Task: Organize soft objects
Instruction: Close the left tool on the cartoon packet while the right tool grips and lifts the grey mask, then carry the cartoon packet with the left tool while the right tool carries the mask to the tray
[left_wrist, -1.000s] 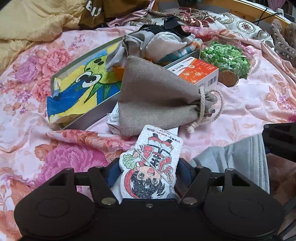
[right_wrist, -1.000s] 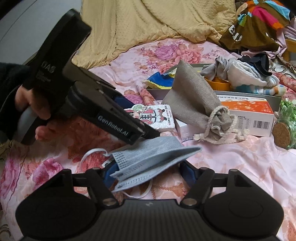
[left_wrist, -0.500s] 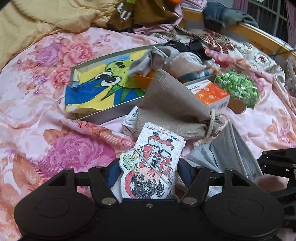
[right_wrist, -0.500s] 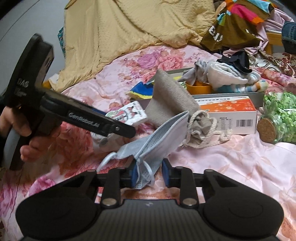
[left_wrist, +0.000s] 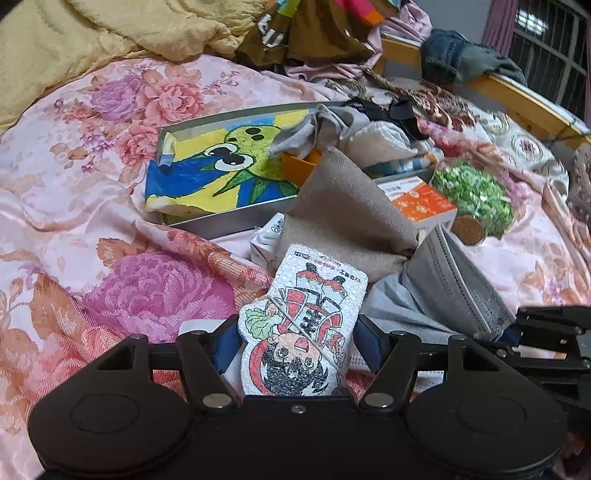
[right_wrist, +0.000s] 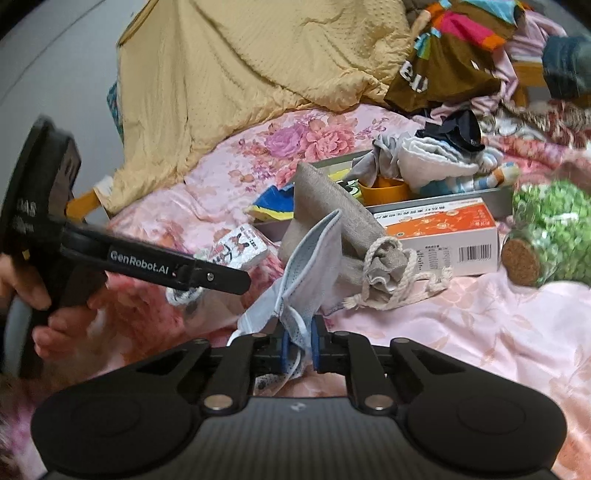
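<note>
My left gripper (left_wrist: 297, 345) is shut on a white foam pad (left_wrist: 306, 317) printed with a red cartoon figure, held above the floral bedspread (left_wrist: 110, 258). In the right wrist view the same pad (right_wrist: 240, 245) sticks out past a left finger (right_wrist: 214, 275), with a person's hand on the handle. My right gripper (right_wrist: 300, 343) has its jaws closing, and its blue pads pinch a grey face mask (right_wrist: 314, 266), which stands up from them. The mask (left_wrist: 443, 291) also shows just right of the pad. A linen drawstring pouch (right_wrist: 332, 218) lies behind it.
A grey tray (left_wrist: 221, 221) holds a cartoon drawing and a heap of socks and cloths (left_wrist: 369, 136). An orange-and-white carton (right_wrist: 443, 236) and a corked jar of green bits (right_wrist: 546, 229) lie to the right. A yellow blanket (right_wrist: 240, 74) and piled clothes (right_wrist: 454, 55) fill the back.
The right jaws closed from wide open onto the face mask and raised it off the bedspread. The left gripper rolled and shifted a little, still holding the pad.
</note>
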